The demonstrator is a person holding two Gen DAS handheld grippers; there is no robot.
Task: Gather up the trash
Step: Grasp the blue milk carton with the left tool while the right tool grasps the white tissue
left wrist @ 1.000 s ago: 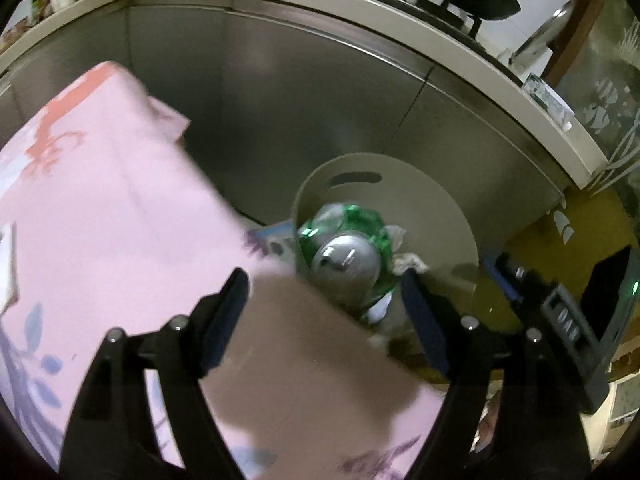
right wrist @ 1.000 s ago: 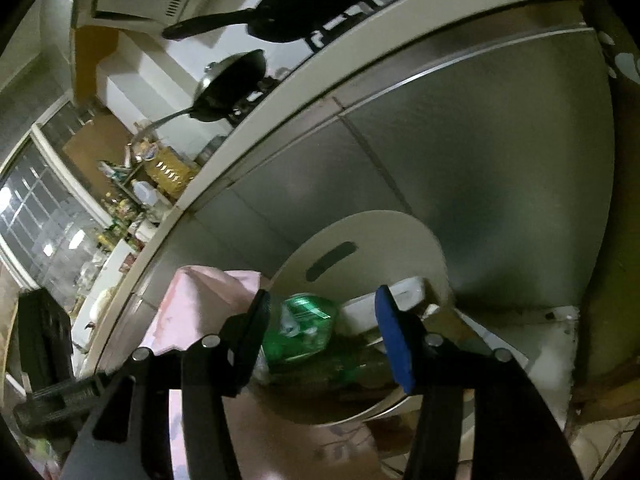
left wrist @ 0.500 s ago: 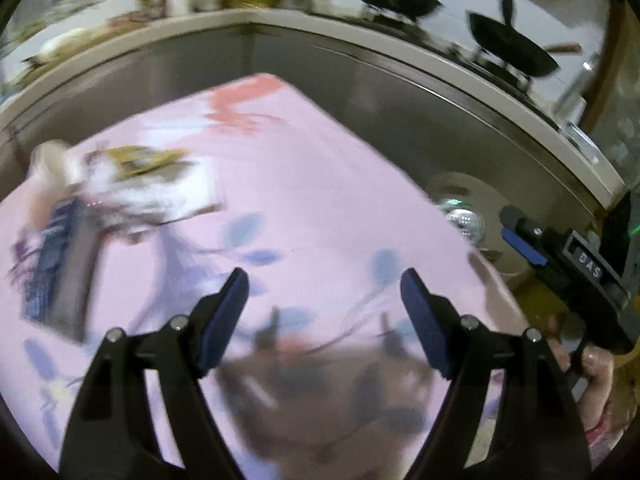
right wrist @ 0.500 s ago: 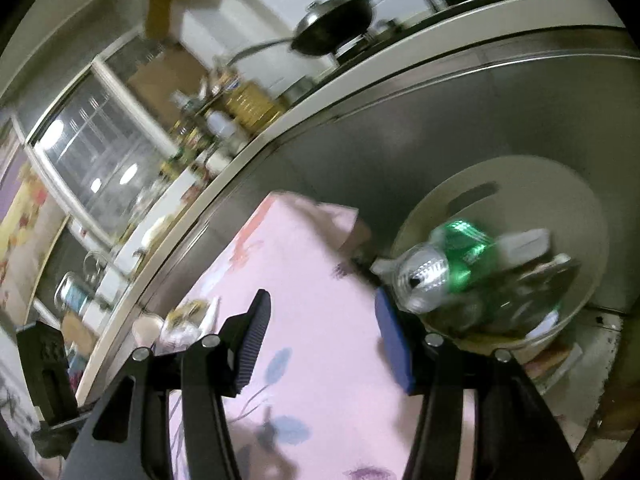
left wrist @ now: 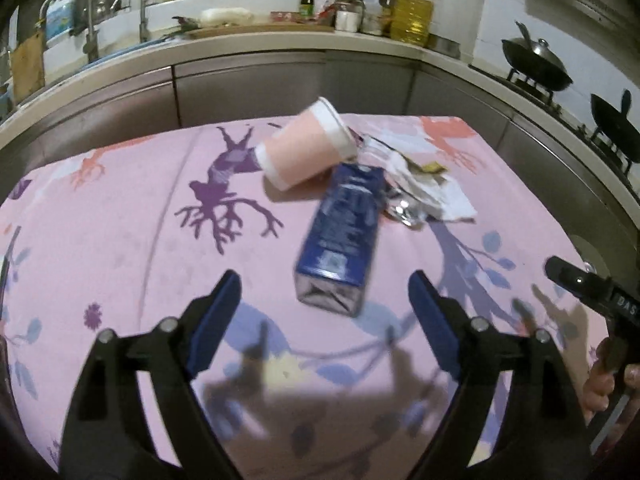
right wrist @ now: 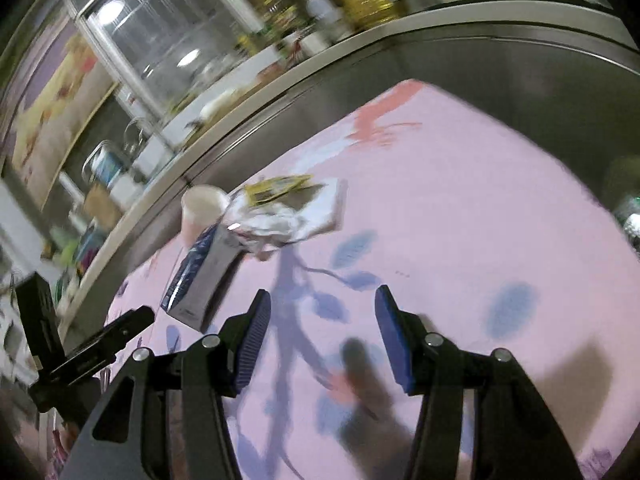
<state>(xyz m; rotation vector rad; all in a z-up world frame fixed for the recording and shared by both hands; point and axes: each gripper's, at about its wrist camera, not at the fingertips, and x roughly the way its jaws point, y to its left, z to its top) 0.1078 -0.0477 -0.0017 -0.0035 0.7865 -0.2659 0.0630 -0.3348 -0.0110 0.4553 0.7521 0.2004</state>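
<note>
A blue carton point(left wrist: 342, 232) lies on its side on the pink tablecloth point(left wrist: 120, 240). Behind it lies a tipped pink paper cup point(left wrist: 308, 148). To its right sit crumpled foil and wrappers point(left wrist: 412, 192) on a white napkin point(left wrist: 456, 204). My left gripper point(left wrist: 324, 300) is open and empty, just short of the carton's near end. My right gripper point(right wrist: 320, 312) is open and empty above the cloth, right of the carton point(right wrist: 204, 276), the cup point(right wrist: 200, 212) and the wrappers point(right wrist: 276, 216).
Steel kitchen cabinets point(left wrist: 248, 88) with a counter of bottles, taps and woks ring the table's far side. The right gripper's body point(left wrist: 592, 292) shows at the left view's right edge. A green can point(right wrist: 632, 216) shows at the table's right edge.
Both grippers swung away from the trash bin with the green can, back over the table. The carton, cup and wrappers now lie ahead of them. Both stayed open.
</note>
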